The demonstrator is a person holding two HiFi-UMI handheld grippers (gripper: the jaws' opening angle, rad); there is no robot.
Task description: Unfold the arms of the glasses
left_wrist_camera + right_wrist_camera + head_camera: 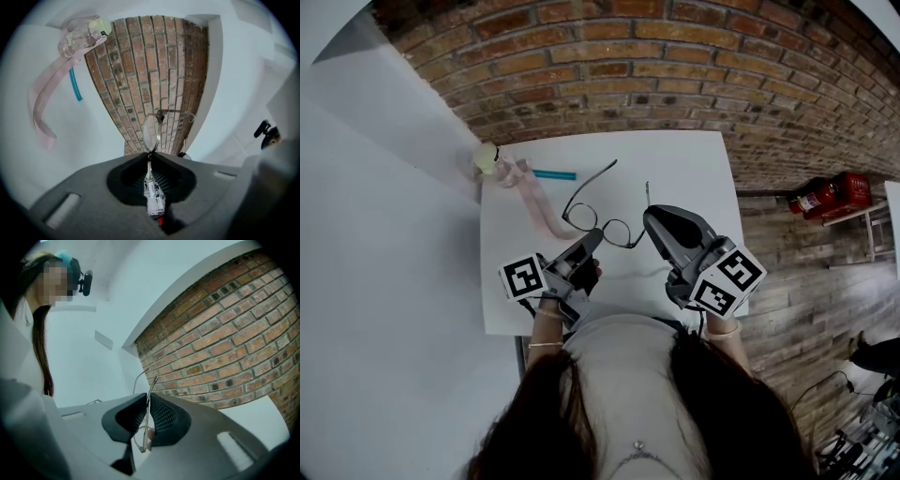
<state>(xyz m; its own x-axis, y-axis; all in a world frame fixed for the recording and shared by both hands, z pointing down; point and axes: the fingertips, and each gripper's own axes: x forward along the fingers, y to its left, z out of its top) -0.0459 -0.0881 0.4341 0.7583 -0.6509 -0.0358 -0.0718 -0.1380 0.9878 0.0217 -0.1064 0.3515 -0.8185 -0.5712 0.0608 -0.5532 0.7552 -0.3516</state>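
both your jaws are clenched on the glasses, which hang over the middle of the white tabletop, between the two grippers. whether they touch it, i cannot tell. the left gripper pinches the thin frame at the edge of a lens. the right gripper is clamped on one arm, whose tip pokes out past the jaws. the other arm already stretches away from the frame toward the brick wall.

the wire is fine, so the danger is in the direction of your pull. if you swing the right gripper out of the hinge's own plane, the arm is likely to bend or the hinge to twist. if you draw the two grippers apart instead of turning one about the hinge, the bridge takes the load. your left hold is narrow and right beside the lens — a slip there could let the frame pivot or drop.

the only container-like thing is a small clear bottle with a pale cap at the far left corner, well apart from the glasses. a pink strap trails from it and a teal stick lies near — what is inside the bottle i cannot tell. no glasses case shows.
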